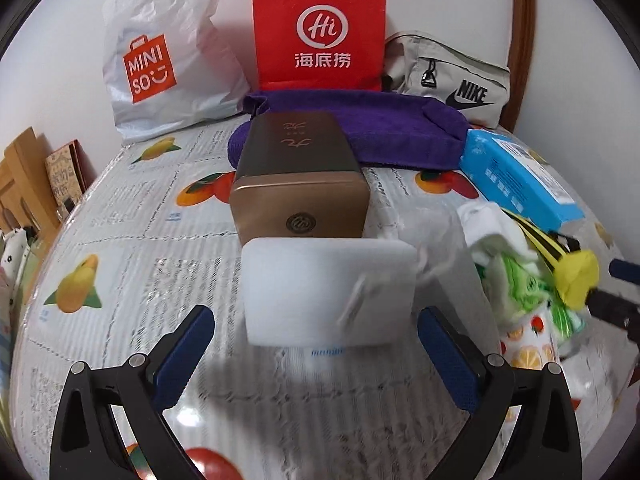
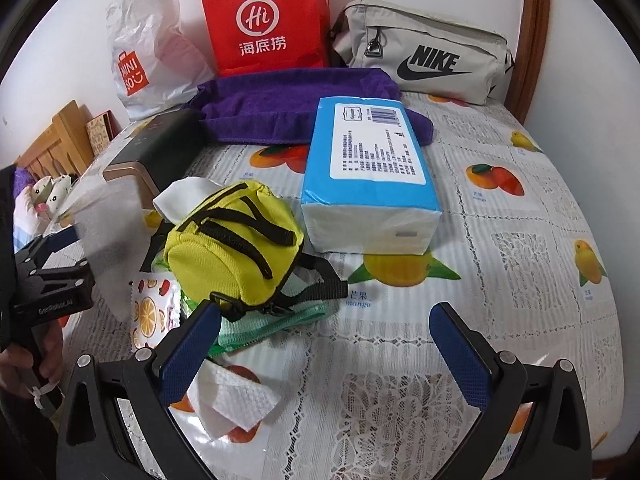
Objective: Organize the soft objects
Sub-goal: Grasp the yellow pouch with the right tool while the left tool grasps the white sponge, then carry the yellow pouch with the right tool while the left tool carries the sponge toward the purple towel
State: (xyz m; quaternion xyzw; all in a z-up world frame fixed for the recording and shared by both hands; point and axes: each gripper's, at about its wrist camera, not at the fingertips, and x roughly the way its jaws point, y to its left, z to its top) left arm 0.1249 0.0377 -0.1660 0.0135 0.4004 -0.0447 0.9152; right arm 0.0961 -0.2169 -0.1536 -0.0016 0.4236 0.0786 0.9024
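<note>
Left wrist view is showing the left gripper (image 1: 316, 346) with its blue pads spread wide, holding nothing. Just ahead of the pads a white foam-like block (image 1: 330, 290) is standing on the surface (image 1: 132, 216), which is covered in a fruit-print cloth. A bronze rectangular box (image 1: 298, 178) is lying right behind the block, and a purple towel (image 1: 360, 124) is lying behind that, in front of a red paper bag (image 1: 318, 30). A white plastic bag (image 1: 160, 60) is leaning at the back left and a grey pouch (image 1: 448, 76) at the back right.

Right wrist view is showing the right gripper (image 2: 324, 350), likewise spread open and empty. Its left pad is sitting just beside a small yellow bag (image 2: 234, 242) with black straps, which is resting on a heap of soft things: a green mesh cloth (image 2: 276, 320), a fruit-print packet (image 2: 150, 312) and white tissue (image 2: 234, 398). A blue pack of tissues (image 2: 370, 172) is lying just to the right of the yellow bag, its far end overlapping the purple towel. At the left edge a hand (image 2: 28, 360) is gripping the left tool.
</note>
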